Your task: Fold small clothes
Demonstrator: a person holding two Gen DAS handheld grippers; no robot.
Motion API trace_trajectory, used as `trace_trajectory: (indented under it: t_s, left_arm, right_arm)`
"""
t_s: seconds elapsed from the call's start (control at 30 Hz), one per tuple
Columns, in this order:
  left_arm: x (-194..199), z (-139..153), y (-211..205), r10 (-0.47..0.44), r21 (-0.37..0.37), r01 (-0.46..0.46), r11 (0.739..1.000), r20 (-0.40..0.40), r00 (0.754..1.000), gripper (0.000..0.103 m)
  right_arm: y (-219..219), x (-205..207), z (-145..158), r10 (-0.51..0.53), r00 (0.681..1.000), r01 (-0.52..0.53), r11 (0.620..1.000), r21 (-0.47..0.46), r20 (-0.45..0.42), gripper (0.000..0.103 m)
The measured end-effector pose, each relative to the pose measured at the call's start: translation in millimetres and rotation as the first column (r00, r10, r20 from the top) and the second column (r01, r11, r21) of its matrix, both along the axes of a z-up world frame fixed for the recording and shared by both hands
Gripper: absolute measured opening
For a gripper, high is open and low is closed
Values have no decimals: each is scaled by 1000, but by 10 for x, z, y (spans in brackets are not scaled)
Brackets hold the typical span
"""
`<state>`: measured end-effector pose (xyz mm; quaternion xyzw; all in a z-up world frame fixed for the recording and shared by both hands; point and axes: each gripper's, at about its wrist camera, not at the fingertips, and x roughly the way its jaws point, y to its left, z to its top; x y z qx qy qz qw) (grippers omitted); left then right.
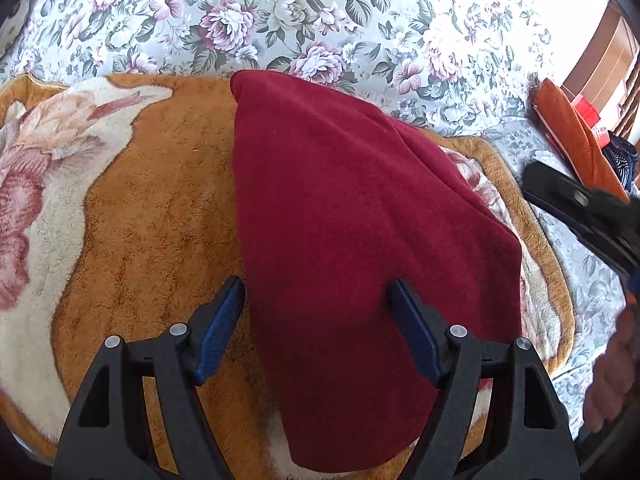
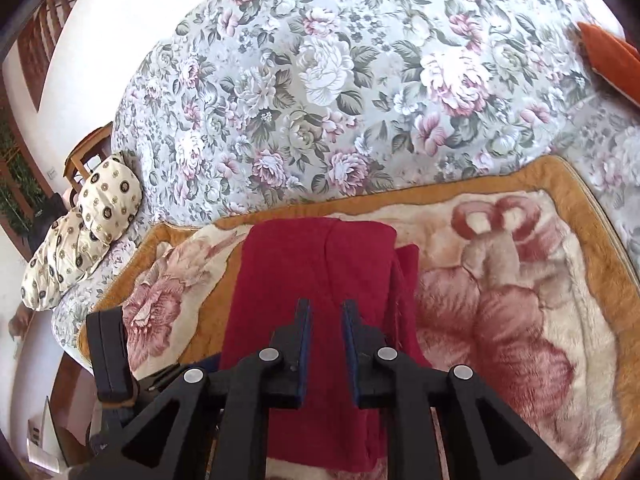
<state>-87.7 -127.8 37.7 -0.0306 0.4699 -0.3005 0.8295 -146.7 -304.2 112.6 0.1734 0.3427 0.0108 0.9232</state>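
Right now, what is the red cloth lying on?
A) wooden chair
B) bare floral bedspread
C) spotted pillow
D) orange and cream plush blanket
D: the red cloth lies folded on the orange and cream plush blanket, which is spread over the floral bedspread.

- The folded garment [image 1: 360, 240] is laid on the plush blanket [image 1: 160, 200], directly ahead of and beneath the left gripper [image 1: 316, 300].
- The blanket is spread on the quilt [image 1: 280, 20], which extends beyond it.
- The garment's near edge is located between the left gripper's spread fingers.
- The right gripper [image 2: 326, 312] is positioned above the garment [image 2: 300, 280].
- A stack of cloth [image 1: 576, 140] is placed far right of the left gripper.
- A pillow [image 2: 80, 232] is located far left of the right gripper.
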Motion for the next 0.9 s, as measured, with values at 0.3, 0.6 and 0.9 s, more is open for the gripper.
trace_trajectory:
  t_s: [0.3,0.6,0.9]
  left_arm:
    - [72,-39,-63,-24,-13,24,1000,-19,1000,80]
    - [89,-54,-117,-20,-5,20,1000,-12,1000,83]
    - [11,-34,-76,-13,17,12,1000,15,1000,83]
  right_arm:
    - [-102,808,-560,-18,984,-4,992,-127,-175,1]
    - [-251,737,-545,-87,982,61,986,-155,-169,0]
    - [3,4,-466,-81,988,56,982,-182,-134,6]
